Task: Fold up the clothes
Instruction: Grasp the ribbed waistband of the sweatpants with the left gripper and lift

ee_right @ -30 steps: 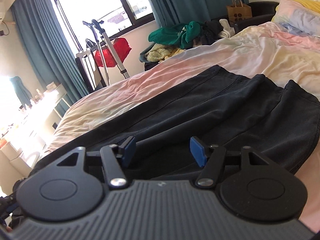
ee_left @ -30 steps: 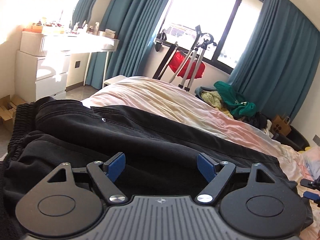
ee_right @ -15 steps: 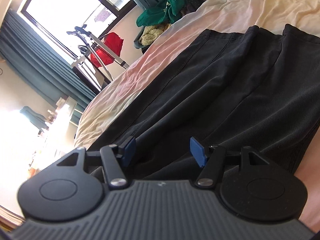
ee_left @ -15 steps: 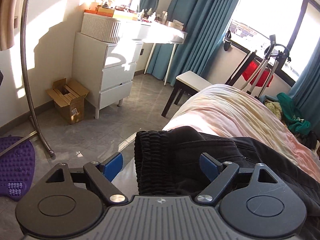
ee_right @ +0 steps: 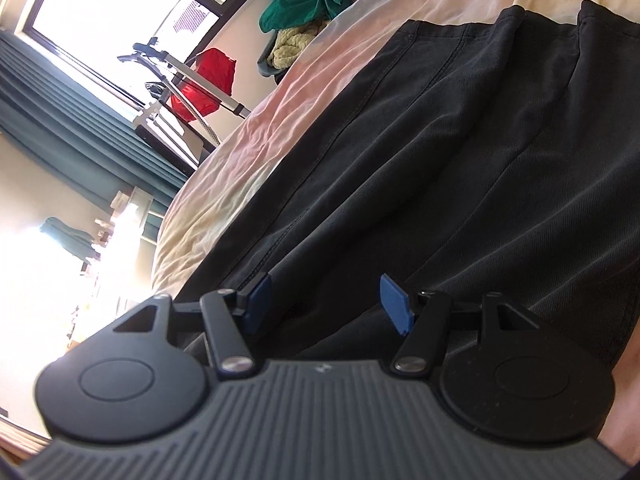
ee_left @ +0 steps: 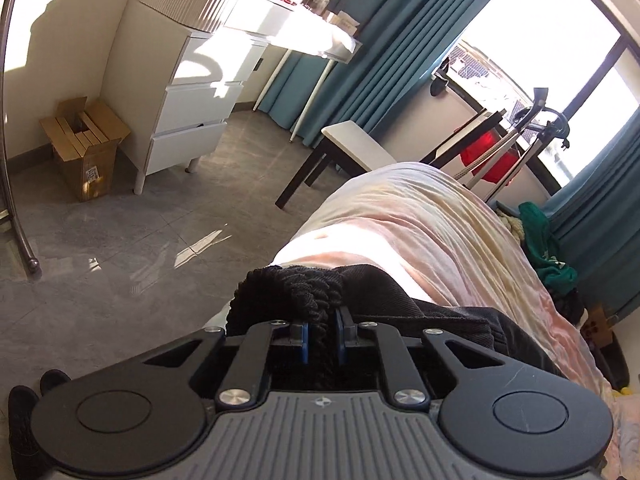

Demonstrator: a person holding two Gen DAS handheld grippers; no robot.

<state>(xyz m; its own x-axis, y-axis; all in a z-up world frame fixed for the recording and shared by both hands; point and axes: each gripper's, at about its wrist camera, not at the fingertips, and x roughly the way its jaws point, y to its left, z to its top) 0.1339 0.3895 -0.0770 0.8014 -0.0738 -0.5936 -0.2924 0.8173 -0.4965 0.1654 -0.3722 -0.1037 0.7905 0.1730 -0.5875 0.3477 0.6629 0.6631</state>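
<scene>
Black trousers (ee_right: 460, 168) lie spread across the bed's pale pink and cream sheet (ee_right: 320, 92). In the left wrist view my left gripper (ee_left: 321, 338) is shut on the trousers' gathered elastic waistband (ee_left: 304, 292) at the corner of the bed (ee_left: 420, 224). In the right wrist view my right gripper (ee_right: 326, 300) is open and empty, low over the trouser legs, its blue pads (ee_right: 394, 304) wide apart above the dark cloth.
A white drawer unit (ee_left: 180, 92), a cardboard box (ee_left: 84, 148) and a white stool (ee_left: 352, 152) stand on the grey floor left of the bed. A green garment pile (ee_right: 308, 4), a red bag on a stand (ee_right: 204, 84) and teal curtains are by the window.
My left gripper swung from over the trousers to the waistband end and closed on it. My right gripper tilted and dropped closer over the trouser legs, staying open.
</scene>
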